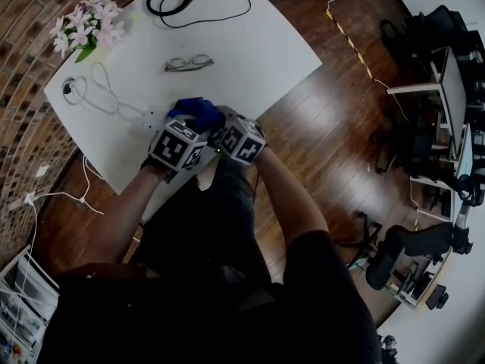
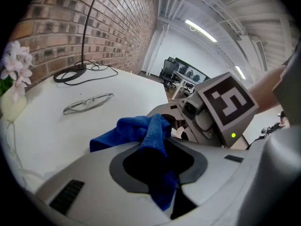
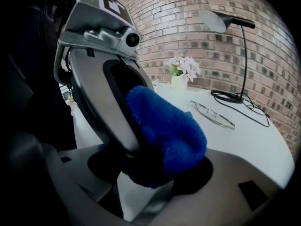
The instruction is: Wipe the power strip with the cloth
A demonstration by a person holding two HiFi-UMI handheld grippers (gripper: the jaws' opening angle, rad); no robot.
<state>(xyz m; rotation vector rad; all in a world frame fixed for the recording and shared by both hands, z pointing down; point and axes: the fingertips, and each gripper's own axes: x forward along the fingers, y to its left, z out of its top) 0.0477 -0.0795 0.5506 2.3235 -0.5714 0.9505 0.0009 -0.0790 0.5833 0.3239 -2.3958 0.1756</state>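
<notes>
Readying cloth (image 1: pixel 195 112) mid-frame, clamped in left gripper (image 1: pixel 186 125) and right gripper (image 1: pixel 222 125) both; next, probably needs pressing on strip (image 1: pixel 151 117) leftward.

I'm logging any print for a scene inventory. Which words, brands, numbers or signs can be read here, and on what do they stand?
None: no word, brand or number can be read in any view.
The left cube on the left gripper: black-and-white square markers, patterns rather than text.
The right cube on the right gripper: the same kind of markers.
The power strip: too small to show any print.
</notes>
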